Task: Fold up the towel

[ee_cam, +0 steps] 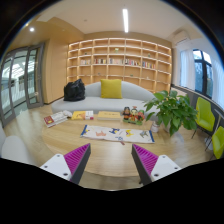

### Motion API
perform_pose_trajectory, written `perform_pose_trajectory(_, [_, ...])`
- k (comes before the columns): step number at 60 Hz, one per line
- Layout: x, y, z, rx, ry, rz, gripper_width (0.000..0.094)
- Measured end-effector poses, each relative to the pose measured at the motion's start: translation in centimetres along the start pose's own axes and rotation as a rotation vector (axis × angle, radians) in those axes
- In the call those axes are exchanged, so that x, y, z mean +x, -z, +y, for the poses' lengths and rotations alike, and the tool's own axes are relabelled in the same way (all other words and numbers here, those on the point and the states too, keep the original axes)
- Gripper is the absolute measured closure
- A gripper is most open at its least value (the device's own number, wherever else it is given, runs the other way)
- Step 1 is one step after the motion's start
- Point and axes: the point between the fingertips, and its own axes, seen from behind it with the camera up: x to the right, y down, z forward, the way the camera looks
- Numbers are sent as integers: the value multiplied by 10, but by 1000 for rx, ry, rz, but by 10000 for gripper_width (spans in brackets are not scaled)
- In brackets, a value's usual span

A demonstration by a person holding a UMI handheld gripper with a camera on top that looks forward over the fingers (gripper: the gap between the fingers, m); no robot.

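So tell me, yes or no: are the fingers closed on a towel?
No. The fingers stand apart and empty above the wooden table.

A round wooden table [110, 150] lies just ahead of the fingers, with a leafy potted plant [172, 108] beyond them. Farther off, a pale sofa [100, 100] carries a yellow cushion [111, 89] beneath wooden wall shelves [120, 62]. Ceiling strip light [125, 20] glows; windows [20, 75] flank the room.
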Motion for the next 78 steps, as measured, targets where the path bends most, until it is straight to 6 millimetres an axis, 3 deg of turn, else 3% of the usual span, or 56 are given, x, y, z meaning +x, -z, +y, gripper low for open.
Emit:
perform_pose_trajectory(6, [0,-8,14,-44,2,-4,81])
perform_pose_trajectory(7, [-2,-22,20,-49,1,-4,80])
perform_pose_trajectory(15, [-18,-45,42,-112,5,-16,86])
perform_pose_trajectory(25, [-71,-94,54,-177,-16,-81,85])
perform_pose_trajectory(33, [-116,-160,52,-216,-39,-113,85])
perform_pose_trajectory(44, [-165,-277,50,-249,-60,-103,84])
perform_pose_trajectory(53, [-175,-363,51,-268,-64,-48,83])
perform_pose_trajectory(60, [-174,-406,60,-294,-63,-11,94])
perform_pose_trajectory(63, [-170,-416,53,-258,-30,20,183])
perform_pose_trajectory(72, [-188,-421,52,-235,26,-40,710])
perform_pose_trajectory(75, [-186,-421,51,-233,42,-29,893])
perform_pose_trajectory(78, [-185,-419,52,-236,31,-23,909])
